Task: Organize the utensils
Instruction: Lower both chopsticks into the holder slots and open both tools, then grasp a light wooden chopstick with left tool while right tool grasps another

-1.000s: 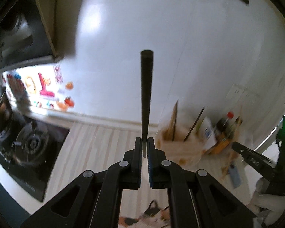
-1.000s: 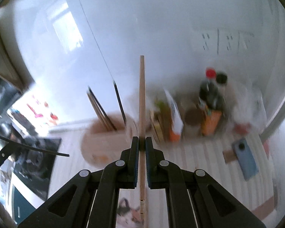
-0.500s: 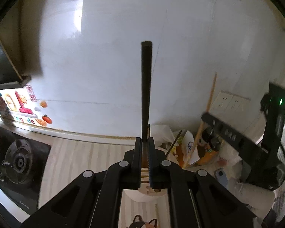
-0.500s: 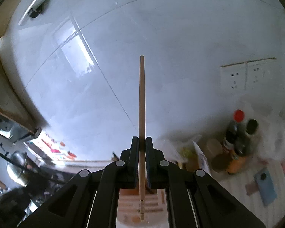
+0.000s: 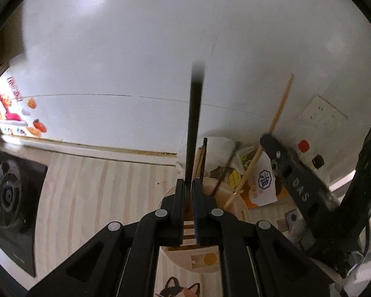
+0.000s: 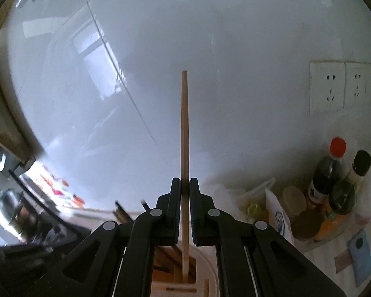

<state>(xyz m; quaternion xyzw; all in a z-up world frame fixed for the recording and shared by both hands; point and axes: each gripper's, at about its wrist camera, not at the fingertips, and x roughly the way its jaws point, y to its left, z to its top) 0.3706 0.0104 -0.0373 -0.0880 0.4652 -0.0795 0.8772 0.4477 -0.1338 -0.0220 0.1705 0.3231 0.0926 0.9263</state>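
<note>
My left gripper (image 5: 188, 185) is shut on a black chopstick (image 5: 195, 123) that stands upright over the pale wooden utensil holder (image 5: 231, 203). Several chopsticks (image 5: 202, 158) stand in the holder. My right gripper (image 6: 185, 185) is shut on a light wooden chopstick (image 6: 184, 128), held upright with its lower end inside the holder's slot (image 6: 185, 276). The right gripper (image 5: 299, 193) with its wooden chopstick (image 5: 279, 109) also shows at the right of the left wrist view.
A black gas stove (image 5: 10, 198) lies at the left on the striped counter (image 5: 99, 193). Sauce bottles (image 6: 334, 180), bags (image 5: 262, 183) and a blue phone (image 6: 361, 257) crowd the right corner. Wall sockets (image 6: 343, 86) sit on the white wall. A kettle (image 6: 10, 210) stands at the far left.
Both grippers have moved in over the utensil holder and lowered. The wooden chopstick's lower end now sits in a slot. The black chopstick has come down over the holder.
</note>
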